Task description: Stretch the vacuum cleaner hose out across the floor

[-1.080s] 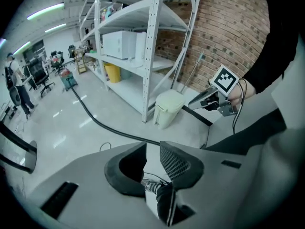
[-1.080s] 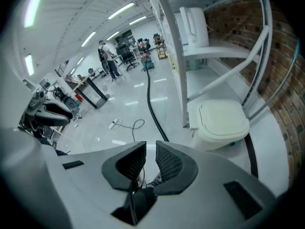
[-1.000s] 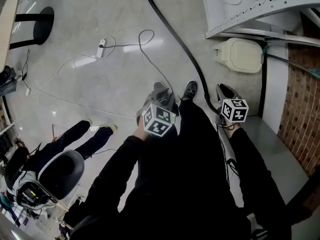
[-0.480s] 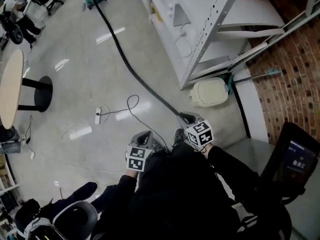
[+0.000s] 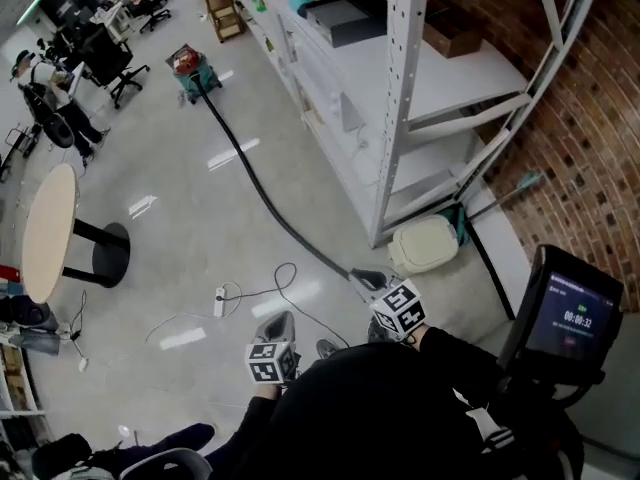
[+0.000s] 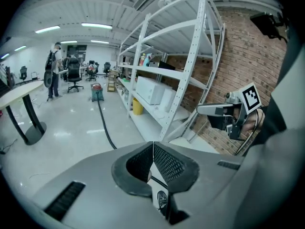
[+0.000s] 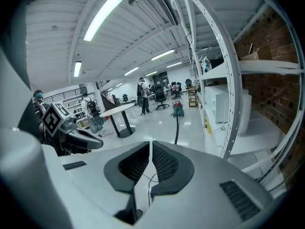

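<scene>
Hose (image 5: 262, 190) lies in one long, nearly straight black line on the floor, from the vacuum (image 5: 190, 68) at the upper left of the head view down to a point just beside the right gripper (image 5: 364, 276) at lower centre. That reads as the job being essentially done: no loops or slack coils show, and at most the near end could be nudged straighter.

Right gripper's jaws are all but together with nothing between them; the hose is seen beyond them, not held. Left gripper (image 5: 282, 320), just left of it, has its pads pressed together, also empty.

Outward from the grippers, a thin cord and power strip (image 5: 219, 300) curl on the floor to the left, close to the hose's near end and easy to snag. A cream tub (image 5: 425, 244) and the shelving (image 5: 400, 118) hem in the right side, with the hose running along the shelf feet. Open floor lies left of the hose, up to the round table (image 5: 48, 233). A screen (image 5: 568, 313) stands at lower right.
</scene>
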Demonstrator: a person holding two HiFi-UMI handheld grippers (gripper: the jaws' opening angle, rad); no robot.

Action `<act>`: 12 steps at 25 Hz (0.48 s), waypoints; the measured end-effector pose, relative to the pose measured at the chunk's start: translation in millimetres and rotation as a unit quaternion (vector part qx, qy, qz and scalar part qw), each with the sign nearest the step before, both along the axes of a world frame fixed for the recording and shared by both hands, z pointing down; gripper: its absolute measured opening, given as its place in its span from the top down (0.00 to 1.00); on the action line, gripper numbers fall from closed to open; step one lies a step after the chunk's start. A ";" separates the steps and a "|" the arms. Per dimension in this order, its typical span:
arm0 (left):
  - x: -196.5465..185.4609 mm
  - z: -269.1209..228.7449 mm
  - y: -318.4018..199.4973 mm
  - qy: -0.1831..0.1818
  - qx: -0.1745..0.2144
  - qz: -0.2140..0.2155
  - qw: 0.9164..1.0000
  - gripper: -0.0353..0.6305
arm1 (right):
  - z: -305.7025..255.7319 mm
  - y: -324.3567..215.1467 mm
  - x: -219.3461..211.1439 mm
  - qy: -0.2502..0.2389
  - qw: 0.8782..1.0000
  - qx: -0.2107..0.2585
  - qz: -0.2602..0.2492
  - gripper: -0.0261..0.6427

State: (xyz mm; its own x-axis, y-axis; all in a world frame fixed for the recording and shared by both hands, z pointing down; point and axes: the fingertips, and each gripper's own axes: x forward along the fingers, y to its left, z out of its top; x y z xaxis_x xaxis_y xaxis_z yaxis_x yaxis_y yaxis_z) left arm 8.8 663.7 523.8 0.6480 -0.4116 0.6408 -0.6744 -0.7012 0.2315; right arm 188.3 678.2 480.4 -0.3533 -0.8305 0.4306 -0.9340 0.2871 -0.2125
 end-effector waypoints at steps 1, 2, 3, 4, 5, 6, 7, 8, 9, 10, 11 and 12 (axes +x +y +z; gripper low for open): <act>-0.1 -5.6 -4.4 0.005 0.001 0.000 1.000 0.91 | -10.5 -0.2 2.9 -0.001 1.000 0.008 0.010 0.92; -1.1 -12.5 -9.4 0.011 0.003 0.002 1.000 0.91 | -22.4 -0.9 4.0 -0.004 1.000 0.017 0.020 0.92; -3.1 -21.5 -14.7 0.017 0.008 0.003 1.000 0.91 | -35.7 -2.8 3.0 -0.007 0.999 0.028 0.028 0.92; -5.9 -32.7 -20.6 0.026 0.016 0.001 1.000 0.91 | -49.7 -6.1 0.4 -0.009 0.999 0.040 0.033 0.92; -8.8 -45.9 -26.6 0.037 0.028 -0.005 0.999 0.91 | -63.9 -10.7 -3.0 -0.009 0.998 0.053 0.034 0.92; -11.0 -60.4 -32.5 0.051 0.043 -0.013 0.998 0.91 | -77.9 -15.7 -6.2 -0.007 0.997 0.067 0.032 0.92; -12.0 -74.8 -38.1 0.065 0.058 -0.020 0.996 0.91 | -91.1 -20.8 -8.8 -0.003 0.996 0.082 0.027 0.93; -11.9 -88.3 -43.8 0.079 0.075 -0.026 0.994 0.91 | -103.1 -26.2 -10.4 0.001 0.995 0.099 0.021 0.93; -11.5 -100.8 -50.0 0.090 0.093 -0.031 0.991 0.91 | -113.7 -32.3 -11.8 0.005 0.993 0.116 0.013 0.93; -11.6 -112.5 -56.5 0.099 0.109 -0.035 0.989 0.91 | -123.3 -38.8 -13.9 0.007 0.991 0.134 0.005 0.93; -13.1 -123.7 -62.3 0.106 0.122 -0.038 0.986 0.91 | -132.3 -44.4 -17.5 0.007 0.989 0.148 -0.003 0.93; -16.0 -134.0 -66.5 0.112 0.133 -0.041 0.984 0.91 | -140.6 -48.1 -22.7 0.007 0.987 0.158 -0.009 0.93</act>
